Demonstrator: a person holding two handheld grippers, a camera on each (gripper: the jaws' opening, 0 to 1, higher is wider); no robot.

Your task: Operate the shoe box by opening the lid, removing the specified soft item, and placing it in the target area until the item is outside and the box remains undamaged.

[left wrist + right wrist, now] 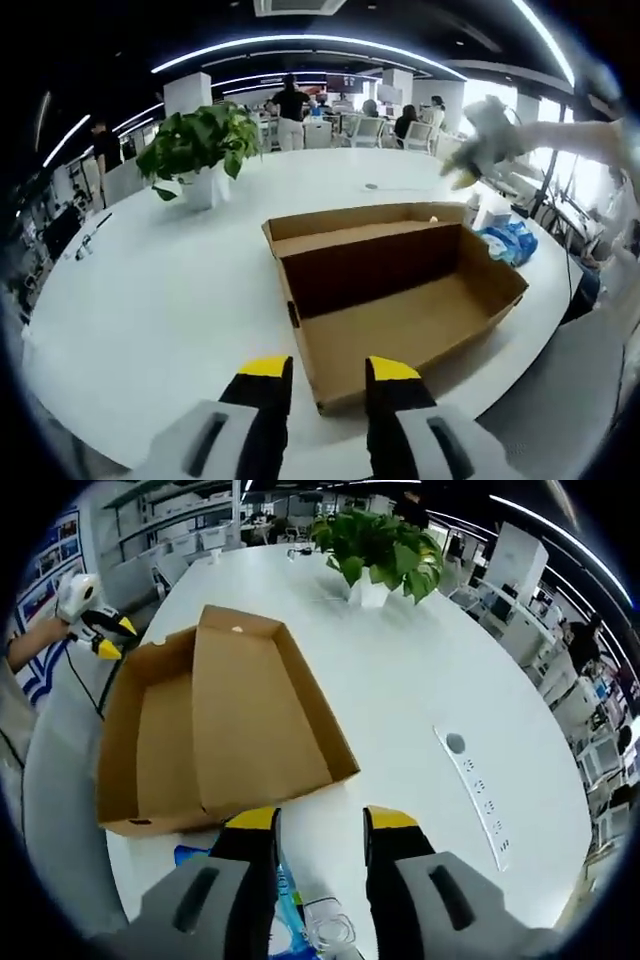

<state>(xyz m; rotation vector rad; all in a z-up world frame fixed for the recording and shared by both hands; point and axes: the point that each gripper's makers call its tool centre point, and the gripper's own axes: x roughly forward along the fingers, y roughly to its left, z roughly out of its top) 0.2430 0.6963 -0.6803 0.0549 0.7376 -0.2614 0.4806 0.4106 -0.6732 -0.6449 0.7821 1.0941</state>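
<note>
Shoe box (400,300) sits open on white surface (150,300), lid up. Left claw (330,375) open, empty, near box edge. Right claw (320,825) open over blue pkg (285,900).

No legible text, labels or numbers; wall posters (45,565) too blurred.

box (400,300): open cardboard, sits at the counter (150,300) near edge, inside free, walls and raised lid block the sides
plant (200,150): potted, toward far edge, well apart from box
between: bare counter, passable
blue pack (512,242): just beside box, at counter edge
power strip (478,790): flat, low
</note>
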